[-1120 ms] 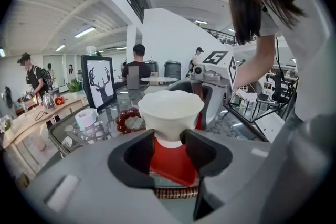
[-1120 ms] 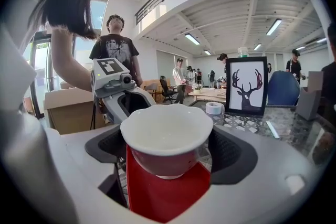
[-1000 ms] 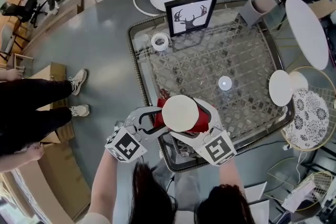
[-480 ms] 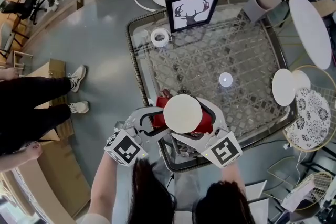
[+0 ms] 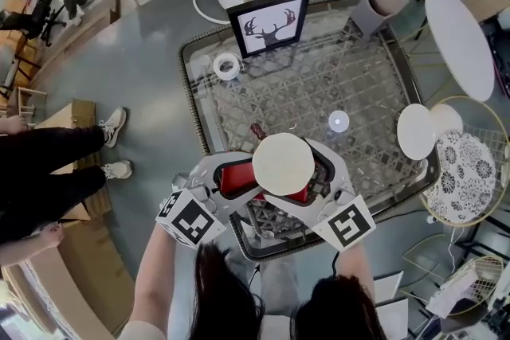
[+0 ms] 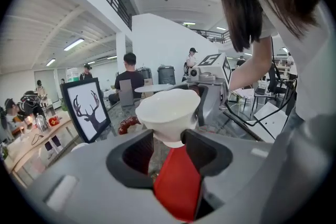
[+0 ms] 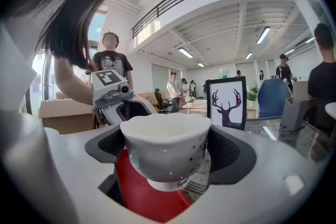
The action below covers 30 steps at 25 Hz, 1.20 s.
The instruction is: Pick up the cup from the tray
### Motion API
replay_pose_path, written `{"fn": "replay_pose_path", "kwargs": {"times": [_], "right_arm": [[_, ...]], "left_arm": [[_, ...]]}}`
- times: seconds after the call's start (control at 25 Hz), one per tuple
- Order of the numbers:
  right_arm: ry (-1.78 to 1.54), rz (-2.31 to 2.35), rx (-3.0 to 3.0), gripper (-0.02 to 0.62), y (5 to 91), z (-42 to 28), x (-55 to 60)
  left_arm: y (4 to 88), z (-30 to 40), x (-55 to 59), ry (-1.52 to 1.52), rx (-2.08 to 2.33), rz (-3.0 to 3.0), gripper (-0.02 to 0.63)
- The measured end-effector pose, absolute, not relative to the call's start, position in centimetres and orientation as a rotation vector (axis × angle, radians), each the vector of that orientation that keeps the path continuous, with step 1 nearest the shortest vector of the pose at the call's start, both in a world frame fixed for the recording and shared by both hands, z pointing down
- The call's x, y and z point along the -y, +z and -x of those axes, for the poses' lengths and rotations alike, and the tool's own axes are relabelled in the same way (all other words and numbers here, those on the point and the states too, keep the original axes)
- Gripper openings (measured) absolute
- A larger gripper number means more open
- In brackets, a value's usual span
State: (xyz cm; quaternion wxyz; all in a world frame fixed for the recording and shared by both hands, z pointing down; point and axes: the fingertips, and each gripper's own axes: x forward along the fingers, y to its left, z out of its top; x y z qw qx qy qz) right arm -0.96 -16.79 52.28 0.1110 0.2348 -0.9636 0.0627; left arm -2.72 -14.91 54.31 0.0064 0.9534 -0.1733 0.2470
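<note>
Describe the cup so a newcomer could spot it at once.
Start at the big glass table and go to its near edge. There the cup sits clamped in the right gripper, above a red tray held by the left gripper. It is the only white, footed, bowl-shaped piece there, speckled with small dots.
</note>
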Motion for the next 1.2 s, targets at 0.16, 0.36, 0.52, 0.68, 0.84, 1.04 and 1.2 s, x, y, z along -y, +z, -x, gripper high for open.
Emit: {"fn": "replay_pose_path", "kwargs": {"times": [0.16,0.36,0.52,0.68,0.84,1.04,1.2], "right_arm": [[0.170,-0.744,2.826,0.511,51.5,-1.3,18.5],[0.185,-0.751,2.784,0.511,52.5,-4.0,20.4],[0.196,-0.763,2.766,0.511,53.9,-5.7,22.4],[0.222,-0.759,2.742,0.511,55.5,-7.1,24.2],[0.242,-0.752,2.714,0.511,56.8,-8.3,24.6],[0.261,-0.785,2.706,0.511,57.5,-8.9,24.3],[0.281,-0.769,2.704,0.511,57.6,-9.2,24.3]], "left_arm": [[54.0,0.4,16.5,0.752,0.540,-2.969,0.184],[54.8,-2.2,18.5,0.759,0.514,-2.956,0.184],[56.0,-4.0,20.6,0.799,0.484,-2.960,0.184],[58.2,-4.7,22.1,0.911,0.473,-2.956,0.184],[59.1,-5.8,22.7,0.958,0.455,-2.935,0.184],[58.9,-6.8,22.7,0.983,0.469,-2.934,0.184],[58.8,-7.0,22.7,0.967,0.493,-2.926,0.184]]}}
